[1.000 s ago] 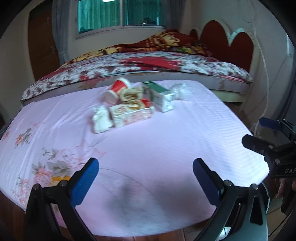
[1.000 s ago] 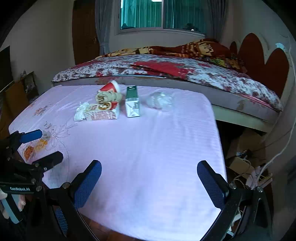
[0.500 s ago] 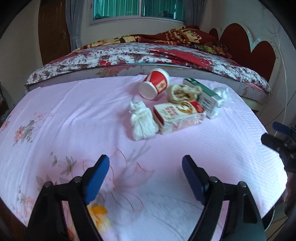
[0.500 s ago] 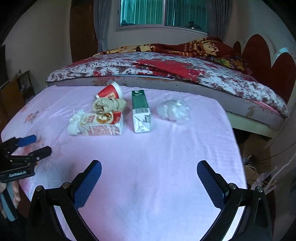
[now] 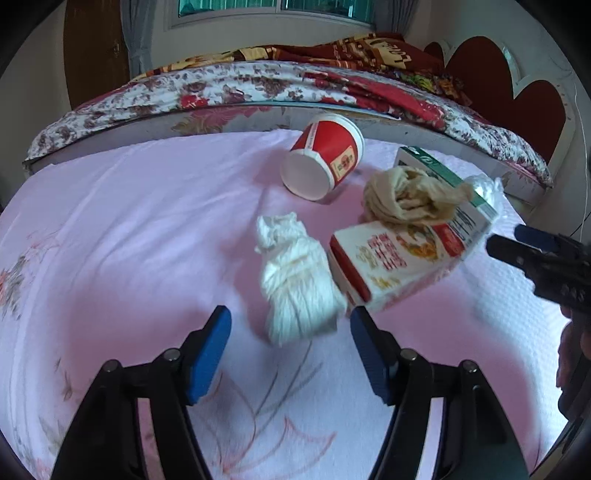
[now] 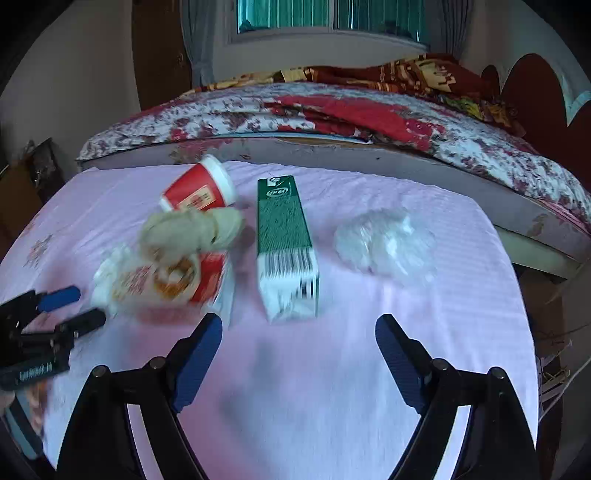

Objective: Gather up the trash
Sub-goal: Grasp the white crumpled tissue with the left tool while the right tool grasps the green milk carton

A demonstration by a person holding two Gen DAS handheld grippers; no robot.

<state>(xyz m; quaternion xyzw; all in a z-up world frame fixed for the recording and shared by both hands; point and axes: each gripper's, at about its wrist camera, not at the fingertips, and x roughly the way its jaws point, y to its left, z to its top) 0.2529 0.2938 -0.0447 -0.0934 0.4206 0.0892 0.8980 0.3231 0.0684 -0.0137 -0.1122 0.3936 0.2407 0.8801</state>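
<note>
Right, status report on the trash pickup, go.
Left claw closing, empty, white tissue wad just ahead. Right claw closing, empty, lined up on green carton. Cup, red box, plastic wrap untouched. Path clear.

**Soft window daylight, fisheye warp, motion blur**

Daylight enters from the window (image 6: 332, 18) far beyond the fingers. The pink sheet (image 6: 369, 295) glows evenly, with faint shadow just ahead of the fingertips. Straight edges bow toward dark vignetted corners. The snack box (image 6: 166, 280) left of the fingers smears with motion blur.
</note>
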